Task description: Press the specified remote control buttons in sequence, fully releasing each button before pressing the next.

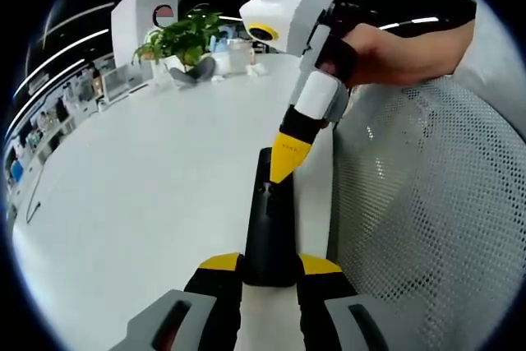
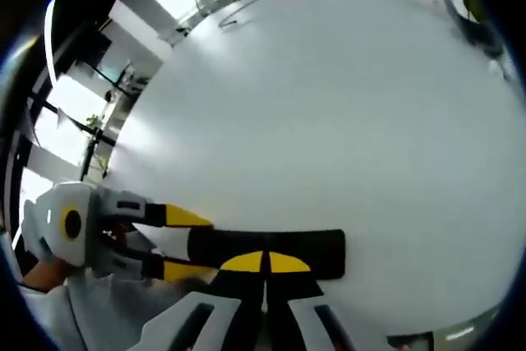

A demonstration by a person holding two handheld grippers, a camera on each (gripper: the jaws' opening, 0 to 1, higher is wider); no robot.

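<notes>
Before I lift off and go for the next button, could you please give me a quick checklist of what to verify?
1. Left tongs clamp the remote at its near end: ok.
2. Right tongs shut, tip on the remote's face: ok.
3. Which button sits under the tip: cannot tell.
4. Remote lies flat on the white table: ok.
5. Remote visible in both views: ok.
6. Button fully released: not ok, tip is down.

Both views are bright and evenly lit. Ceiling strip lights (image 1: 78, 47) streak across the upper left of the left gripper view. In the right gripper view, windows (image 2: 70, 133) at the left blow out to white, and the white worktop (image 2: 345, 113) looks washed, with faint shadows. Fisheye distortion bends straight lines near the edges, where detail softens and blurs.
</notes>
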